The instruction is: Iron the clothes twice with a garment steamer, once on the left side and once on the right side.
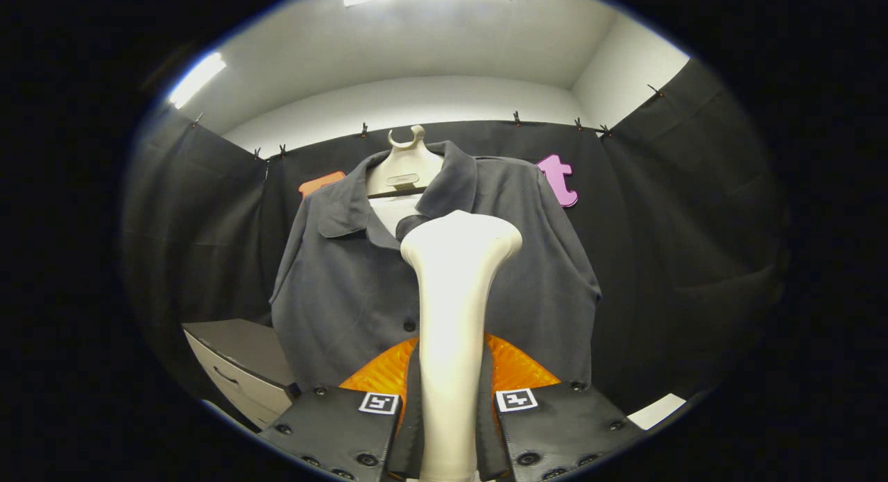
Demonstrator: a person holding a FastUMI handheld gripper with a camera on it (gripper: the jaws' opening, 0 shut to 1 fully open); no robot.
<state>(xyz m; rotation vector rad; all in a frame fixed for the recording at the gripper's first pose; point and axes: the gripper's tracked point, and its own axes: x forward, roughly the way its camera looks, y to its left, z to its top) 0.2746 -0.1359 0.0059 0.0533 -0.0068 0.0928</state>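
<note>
Fingers (451, 406) clamped on upright steamer (454, 295), head before hanging shirt (347, 288)

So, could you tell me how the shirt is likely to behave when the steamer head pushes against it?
The shirt looks like thin, soft cloth hanging loose from a hanger, so it will probably give and swing back rather than resist. It seems light, so it may bunch or shift sideways. The steamer, gripped between the claw fingers, looks rigid.

Count: one claw (449, 399), both fingers clamped on one garment steamer (454, 308); beyond it one grey shirt (347, 288) on one hanger (406, 166); one cabinet (239, 371) beside.
</note>
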